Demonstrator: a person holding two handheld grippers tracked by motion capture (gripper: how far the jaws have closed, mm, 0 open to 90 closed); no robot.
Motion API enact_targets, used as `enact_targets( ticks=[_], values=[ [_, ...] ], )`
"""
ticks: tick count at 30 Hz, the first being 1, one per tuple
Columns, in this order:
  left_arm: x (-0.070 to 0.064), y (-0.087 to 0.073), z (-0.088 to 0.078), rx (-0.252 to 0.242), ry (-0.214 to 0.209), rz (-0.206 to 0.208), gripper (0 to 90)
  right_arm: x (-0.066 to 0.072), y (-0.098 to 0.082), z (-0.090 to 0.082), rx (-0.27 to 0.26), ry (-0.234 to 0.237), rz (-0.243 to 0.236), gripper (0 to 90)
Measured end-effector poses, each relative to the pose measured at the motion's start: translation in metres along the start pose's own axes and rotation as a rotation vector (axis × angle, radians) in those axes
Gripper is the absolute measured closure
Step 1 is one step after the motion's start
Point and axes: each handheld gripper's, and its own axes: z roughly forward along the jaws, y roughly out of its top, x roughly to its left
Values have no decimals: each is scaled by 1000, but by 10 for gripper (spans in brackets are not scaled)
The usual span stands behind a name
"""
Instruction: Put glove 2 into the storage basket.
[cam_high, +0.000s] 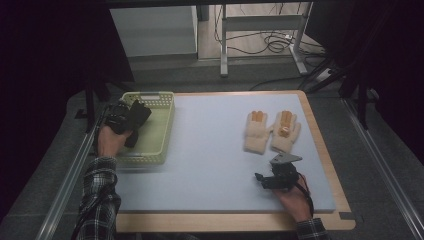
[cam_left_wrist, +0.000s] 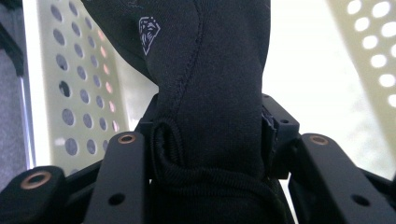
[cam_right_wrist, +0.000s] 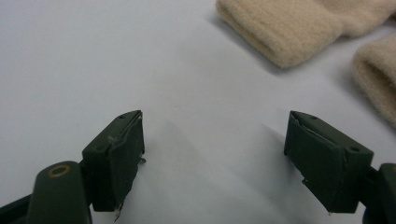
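We see the table (cam_high: 210, 200) with a pale blue mat, and a yellow-green perforated basket (cam_high: 162, 125) at its left edge. Over the basket's near left corner the left gripper (cam_left_wrist: 210, 140) carries a black glove (cam_left_wrist: 210, 84): the jaws press on the glove's cuff from both sides, and its body hangs out ahead of them above the basket floor. Toward the far right corner of the table lie two cream gloves (cam_high: 272, 132), side by side. Near the front right edge the right gripper (cam_right_wrist: 212, 158) rests with jaws well apart over bare mat, the cream cuffs just beyond them, untouched.
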Motion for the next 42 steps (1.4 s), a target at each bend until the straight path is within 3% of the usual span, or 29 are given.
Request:
enact_targets(
  ticks=[6,11,13,17,25,29,35,42],
  values=[
    [2,4,13,82,36,17,517,0,0,0,0,0,0,198],
    [3,6,20,108,16,9,480,0,0,0,0,1,1,198],
    [2,7,22,119,15,6,439,0,0,0,0,1,1,198],
    [1,7,22,130,63,37,300,0,0,0,0,1,1,198],
    [5,3,8,79,2,26,129,0,0,0,1,0,0,198],
    [8,0,1,30,-58,1,85,0,0,0,1,0,0,198],
    [11,-6,-8,-43,-127,-36,67,0,0,0,0,-1,0,198],
    [11,-16,-21,-102,-164,-9,41,0,0,0,0,0,0,198]
  ],
)
